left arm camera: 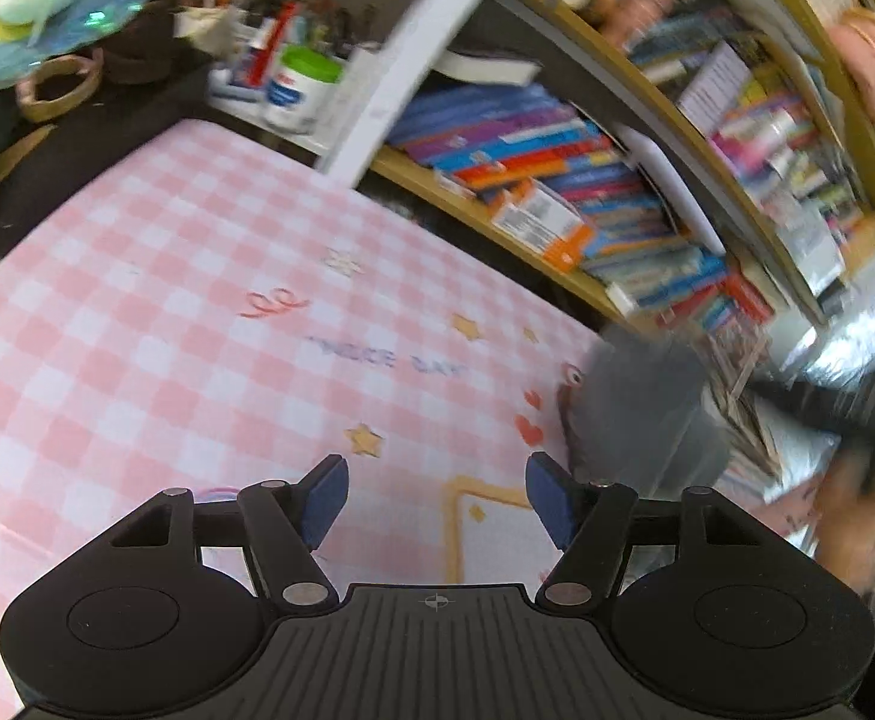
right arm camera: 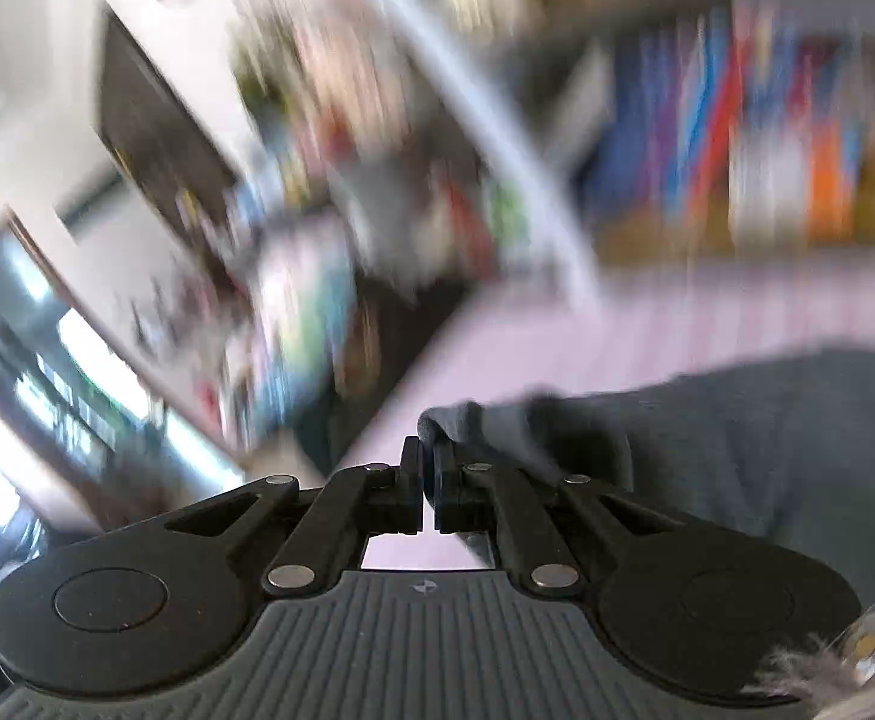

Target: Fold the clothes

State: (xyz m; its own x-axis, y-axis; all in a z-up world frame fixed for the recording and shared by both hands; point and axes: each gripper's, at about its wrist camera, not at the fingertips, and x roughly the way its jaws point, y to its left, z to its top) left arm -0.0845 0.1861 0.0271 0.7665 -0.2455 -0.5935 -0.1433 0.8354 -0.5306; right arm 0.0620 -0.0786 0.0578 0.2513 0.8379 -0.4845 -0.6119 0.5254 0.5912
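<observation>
A grey garment (right arm camera: pixel 767 450) hangs from my right gripper (right arm camera: pixel 428 462), which is shut on its edge; the cloth trails to the right over the pink checked tablecloth (right arm camera: pixel 647 324). That view is heavily blurred. In the left wrist view the same grey garment (left arm camera: pixel 641 414) shows blurred at the table's right edge. My left gripper (left arm camera: pixel 437 501) is open and empty, low over the pink checked tablecloth (left arm camera: pixel 197 312), left of the garment.
A bookshelf (left arm camera: pixel 587 180) full of books runs along the table's far side. A white post (left arm camera: pixel 407 60), a pen holder and a green-lidded jar (left arm camera: pixel 299 90) stand at the back. A dark surface with a basket (left arm camera: pixel 59 87) lies far left.
</observation>
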